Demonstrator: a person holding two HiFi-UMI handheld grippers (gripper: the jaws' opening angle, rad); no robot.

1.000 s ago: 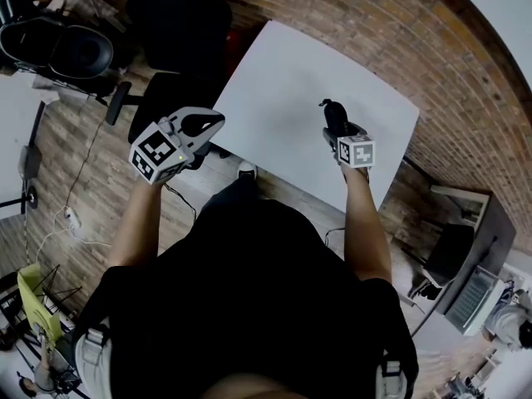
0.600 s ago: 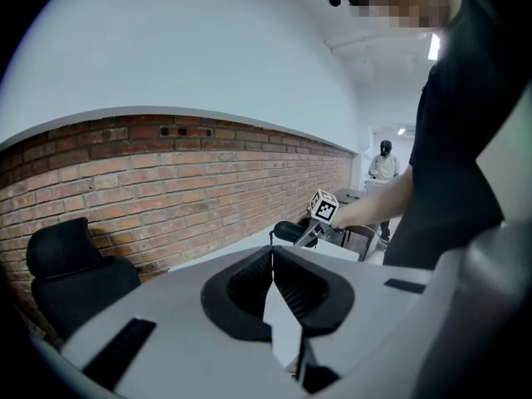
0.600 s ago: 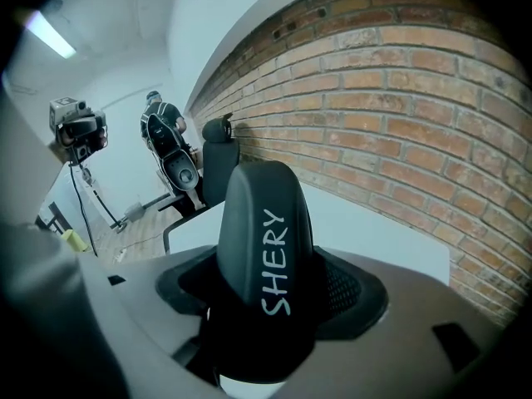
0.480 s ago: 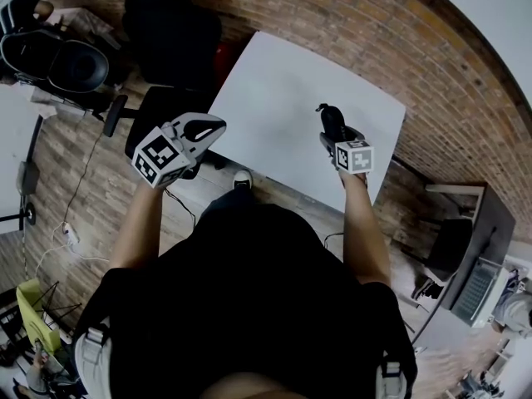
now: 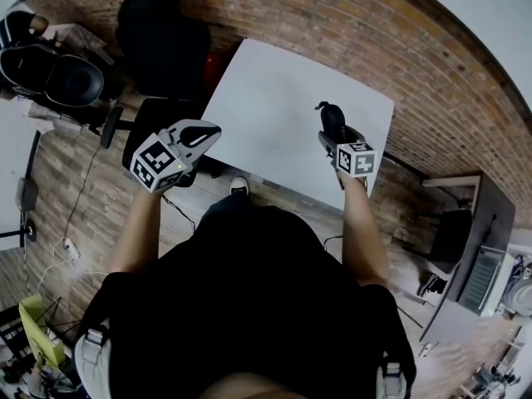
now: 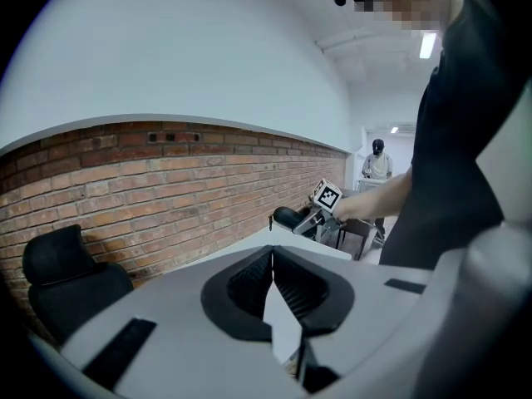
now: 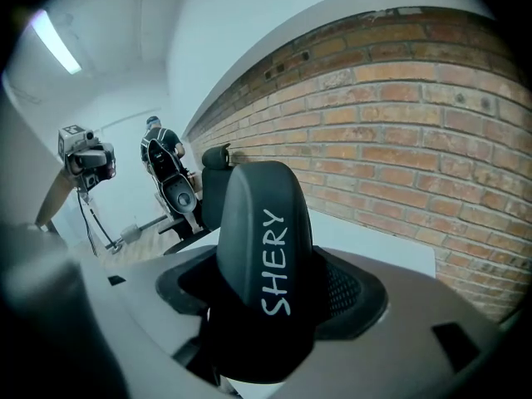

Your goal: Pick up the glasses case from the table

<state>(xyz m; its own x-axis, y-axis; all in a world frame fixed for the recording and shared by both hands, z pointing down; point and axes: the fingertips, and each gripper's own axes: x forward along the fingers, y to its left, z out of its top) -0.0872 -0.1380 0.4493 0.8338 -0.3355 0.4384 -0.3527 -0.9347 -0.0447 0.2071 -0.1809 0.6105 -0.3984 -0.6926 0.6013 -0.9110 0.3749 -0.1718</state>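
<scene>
The black glasses case (image 7: 264, 264), with white lettering on its lid, stands upright between the jaws of my right gripper (image 5: 332, 128), which is shut on it. In the head view the case (image 5: 331, 118) hangs above the near right part of the white table (image 5: 266, 90), clear of its surface. My left gripper (image 5: 213, 129) is held off the table's near left edge, over the floor, with its jaws shut and nothing between them. From the left gripper view the right gripper and the case (image 6: 288, 218) show ahead in the distance.
A brick wall (image 5: 349, 23) runs behind the table. Two black office chairs (image 5: 162, 36) stand at the table's left, over a wooden floor. Dark equipment (image 5: 62, 61) sits at far left and a desk (image 5: 465, 239) at the right. A person (image 6: 378, 163) stands in the background.
My right gripper has risen with the case, away from the table top. The left gripper has drifted a little sideways, still shut and empty.
</scene>
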